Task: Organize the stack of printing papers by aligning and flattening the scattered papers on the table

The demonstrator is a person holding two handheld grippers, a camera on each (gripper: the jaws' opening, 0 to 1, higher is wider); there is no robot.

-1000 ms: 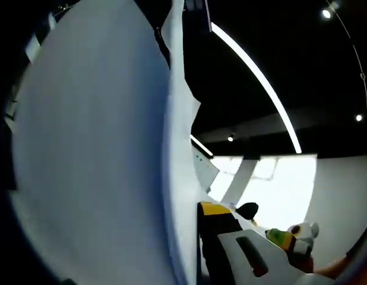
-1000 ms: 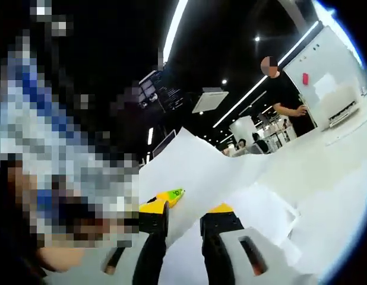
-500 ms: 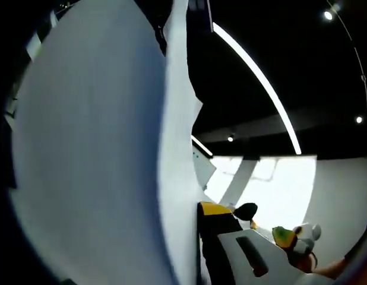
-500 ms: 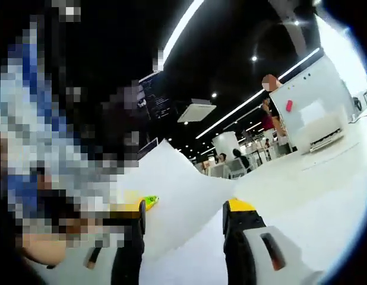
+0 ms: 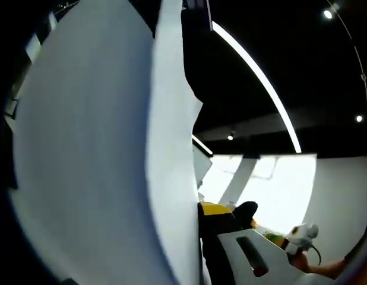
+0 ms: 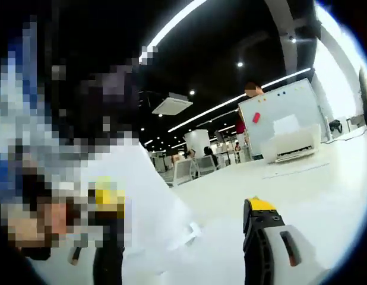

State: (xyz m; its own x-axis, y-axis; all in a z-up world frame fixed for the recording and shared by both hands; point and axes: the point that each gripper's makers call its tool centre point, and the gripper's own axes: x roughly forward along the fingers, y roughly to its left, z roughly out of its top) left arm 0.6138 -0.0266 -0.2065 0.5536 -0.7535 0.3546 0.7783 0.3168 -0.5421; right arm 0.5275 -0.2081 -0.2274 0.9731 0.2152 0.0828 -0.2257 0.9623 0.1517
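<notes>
No readable text, labels, numbers or signs anywhere.

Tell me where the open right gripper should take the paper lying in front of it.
The right gripper stands wide open with the paper between its jaws. Probably best to pinch the near edge by the curled corner, coming in low and flat along the table, since that corner lifts slightly.

Place: open-plan office or lab hall
Ceiling: dark, with long strip lights
Furnishings: whiteboard, white table
Background: people at desks
</notes>
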